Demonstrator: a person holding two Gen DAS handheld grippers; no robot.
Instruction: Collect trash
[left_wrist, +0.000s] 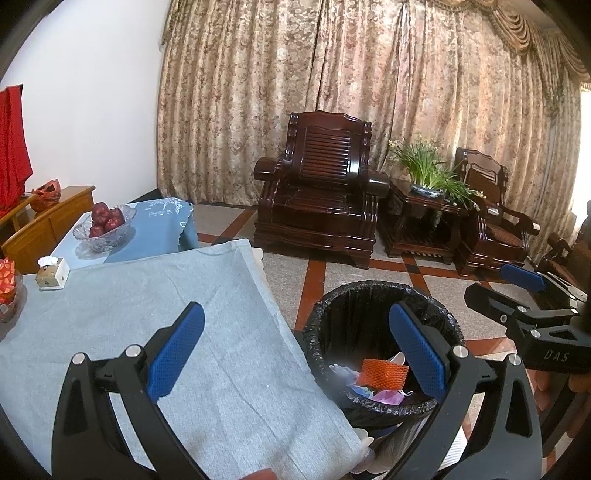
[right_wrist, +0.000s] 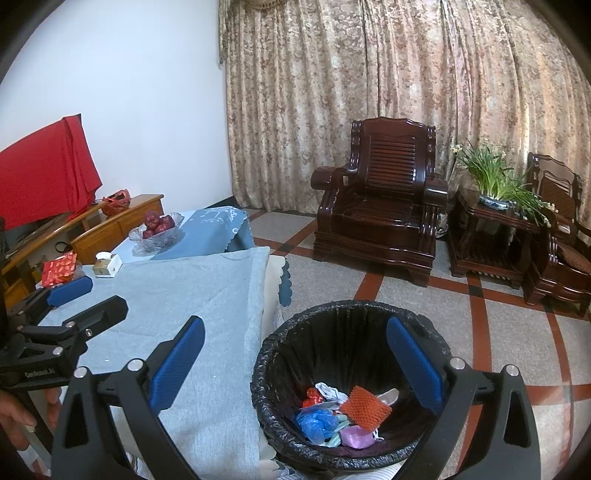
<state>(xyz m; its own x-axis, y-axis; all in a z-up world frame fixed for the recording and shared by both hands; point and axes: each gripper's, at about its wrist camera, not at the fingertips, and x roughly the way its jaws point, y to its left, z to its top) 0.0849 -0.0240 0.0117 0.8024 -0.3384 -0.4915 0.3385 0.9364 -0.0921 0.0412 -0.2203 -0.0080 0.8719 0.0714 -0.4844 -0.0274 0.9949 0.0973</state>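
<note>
Both grippers hang with jaws spread wide and holding nothing: the left gripper straddles the near right edge of the table and the bin, the right gripper sits over the bin's mouth. The black-lined trash bin stands on the floor just beside that table edge. In its bottom lies the trash: an orange foam net, a blue crumple, pale scraps. The grey cloth nearby is bare; a tissue box and fruit bowl sit far left. Open floor stretches to the armchair.
</note>
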